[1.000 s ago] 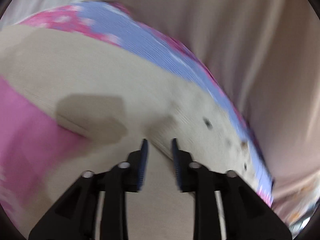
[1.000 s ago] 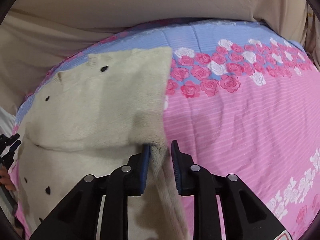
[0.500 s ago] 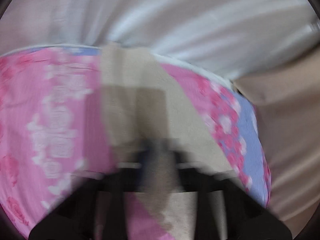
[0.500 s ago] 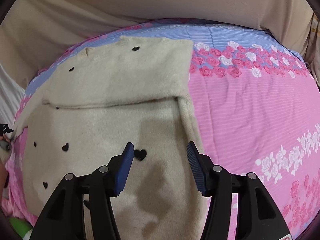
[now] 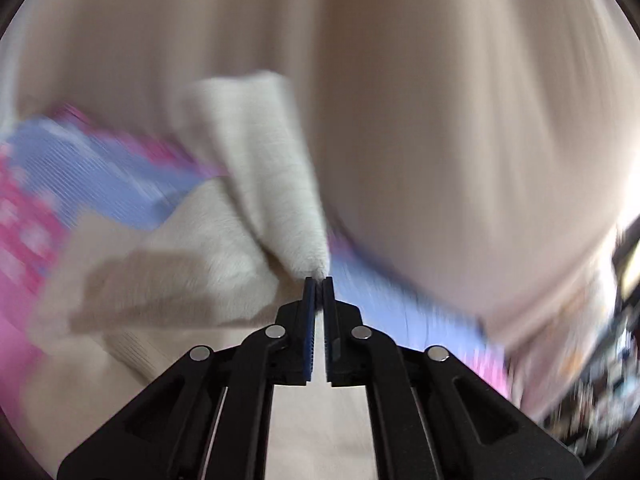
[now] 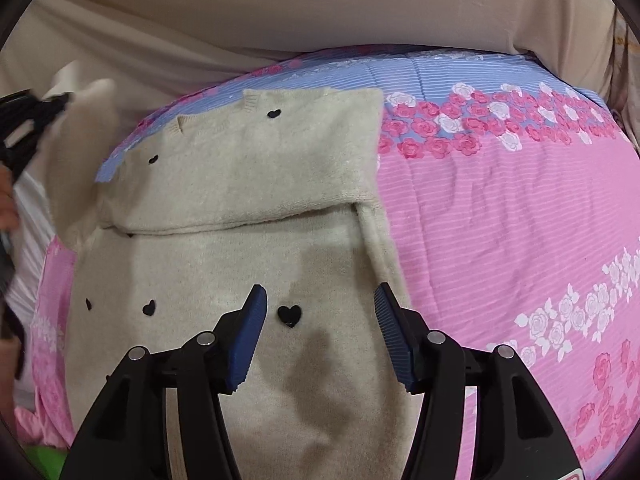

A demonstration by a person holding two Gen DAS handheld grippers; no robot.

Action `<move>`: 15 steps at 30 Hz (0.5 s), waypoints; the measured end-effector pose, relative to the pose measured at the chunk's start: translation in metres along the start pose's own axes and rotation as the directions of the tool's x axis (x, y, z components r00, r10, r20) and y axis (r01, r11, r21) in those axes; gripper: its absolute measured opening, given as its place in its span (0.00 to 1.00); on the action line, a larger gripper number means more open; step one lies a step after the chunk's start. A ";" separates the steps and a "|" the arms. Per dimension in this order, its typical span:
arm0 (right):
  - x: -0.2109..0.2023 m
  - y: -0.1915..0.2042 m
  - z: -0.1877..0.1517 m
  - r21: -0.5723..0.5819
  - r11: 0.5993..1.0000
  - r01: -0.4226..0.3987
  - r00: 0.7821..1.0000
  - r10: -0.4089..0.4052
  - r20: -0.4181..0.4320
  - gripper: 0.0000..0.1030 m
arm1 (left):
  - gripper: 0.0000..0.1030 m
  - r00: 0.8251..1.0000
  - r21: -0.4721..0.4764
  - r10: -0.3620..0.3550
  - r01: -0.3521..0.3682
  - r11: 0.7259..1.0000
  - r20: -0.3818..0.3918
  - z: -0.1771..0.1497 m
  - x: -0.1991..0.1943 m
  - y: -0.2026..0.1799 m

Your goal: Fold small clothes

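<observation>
A cream sweater (image 6: 256,248) with small black hearts lies on a pink and blue floral quilt (image 6: 500,220). Its right sleeve is folded across the chest. My right gripper (image 6: 320,300) is open and empty, hovering over the sweater's lower body. My left gripper (image 5: 319,280) is shut on the left sleeve (image 5: 264,184) and holds it lifted off the quilt; the view is blurred. The left gripper also shows at the left edge of the right wrist view (image 6: 28,120), with the raised sleeve (image 6: 76,148) beside it.
Beige sheets (image 6: 280,12) hang behind the bed. The quilt (image 5: 100,172) drops off at its far edge. A green item (image 6: 44,460) sits at the lower left corner. Dark clutter (image 5: 616,344) shows at the far right of the left wrist view.
My right gripper let go of the folded right sleeve, opened and drew back over the sweater. My left gripper swung round, shut on the left sleeve and lifted it.
</observation>
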State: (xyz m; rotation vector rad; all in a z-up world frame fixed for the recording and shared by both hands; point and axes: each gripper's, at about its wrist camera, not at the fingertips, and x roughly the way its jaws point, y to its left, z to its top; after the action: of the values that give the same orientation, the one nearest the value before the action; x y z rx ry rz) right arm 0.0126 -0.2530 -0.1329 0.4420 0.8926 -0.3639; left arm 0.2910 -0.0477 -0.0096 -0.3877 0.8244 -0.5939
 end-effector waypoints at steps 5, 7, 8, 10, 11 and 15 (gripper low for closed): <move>-0.006 -0.026 0.000 0.057 0.998 0.005 1.000 -0.005 0.010 0.56 | 0.27 0.961 -0.015 0.042 -0.047 0.999 -0.272 -0.091 0.061 -0.014; -0.004 -0.031 0.006 0.058 0.998 -0.009 1.000 0.008 0.008 0.58 | 0.41 0.962 -0.084 0.018 -0.043 0.996 -0.273 -0.103 0.051 0.006; -0.001 -0.031 0.011 0.059 0.998 -0.026 1.000 0.026 0.003 0.59 | 0.47 0.966 -0.114 0.022 -0.053 0.992 -0.257 -0.103 0.042 0.018; 0.011 -0.029 0.029 0.074 0.994 -0.076 0.997 0.077 -0.007 0.59 | 0.53 0.975 -0.168 0.037 -0.075 0.983 -0.221 -0.108 0.015 0.041; 0.017 -0.026 0.040 0.087 0.990 -0.112 0.994 0.113 -0.007 0.59 | 0.54 0.978 -0.205 0.042 -0.085 0.975 -0.203 -0.104 -0.001 0.056; 0.059 -0.007 0.092 0.134 0.966 -0.219 0.974 0.223 -0.020 0.59 | 0.54 0.985 -0.381 0.100 -0.146 0.913 -0.138 -0.091 -0.032 0.116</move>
State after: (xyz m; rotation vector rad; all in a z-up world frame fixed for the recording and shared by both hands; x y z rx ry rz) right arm 0.1044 -0.3131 -0.1311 0.6655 0.8465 -0.2106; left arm 0.2431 0.0536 -0.1104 -0.6650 1.0755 -0.3323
